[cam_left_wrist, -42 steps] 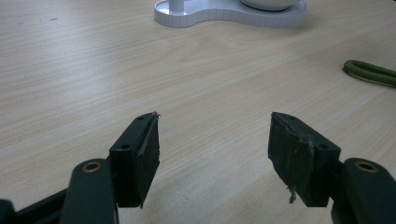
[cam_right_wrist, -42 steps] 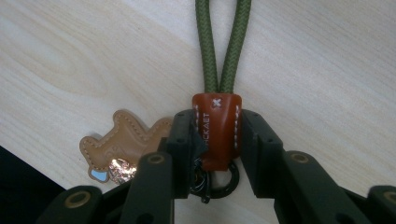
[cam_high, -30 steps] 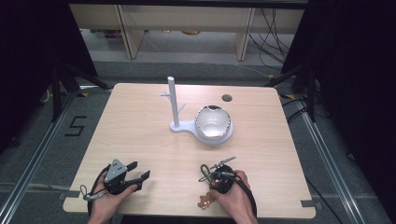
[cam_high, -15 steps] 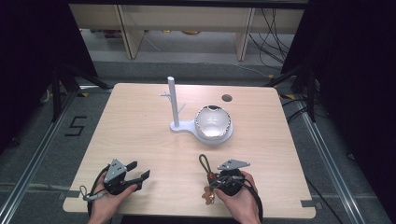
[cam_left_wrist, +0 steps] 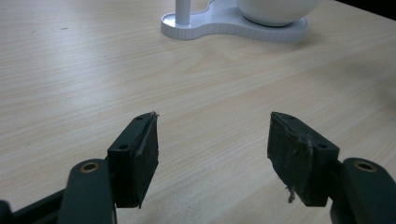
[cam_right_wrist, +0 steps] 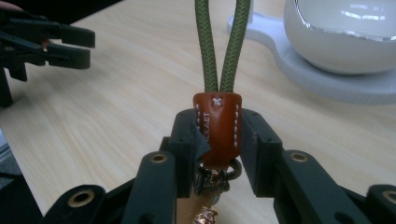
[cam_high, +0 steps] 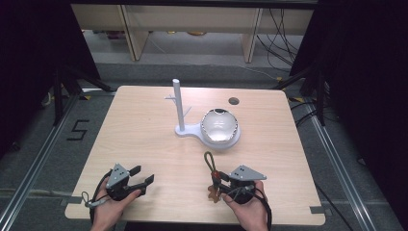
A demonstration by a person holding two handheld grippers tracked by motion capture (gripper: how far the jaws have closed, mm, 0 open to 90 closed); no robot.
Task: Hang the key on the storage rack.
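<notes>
right gripper: closed, brown leather tab of the keychain is clamped between its pads, green cord loop is pointed up toward the white stand | left gripper: held wide open, nothing between the pads, rested low over the tabletop | silver bowl: seated on the stand, well apart from both

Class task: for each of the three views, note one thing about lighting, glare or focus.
High view: surroundings dark, table evenly lit, bowl glinting. Left gripper view: jaws sharp, white stand behind softer. Right gripper view: leather tab crisp, bowl blurred with bright reflections.
</notes>
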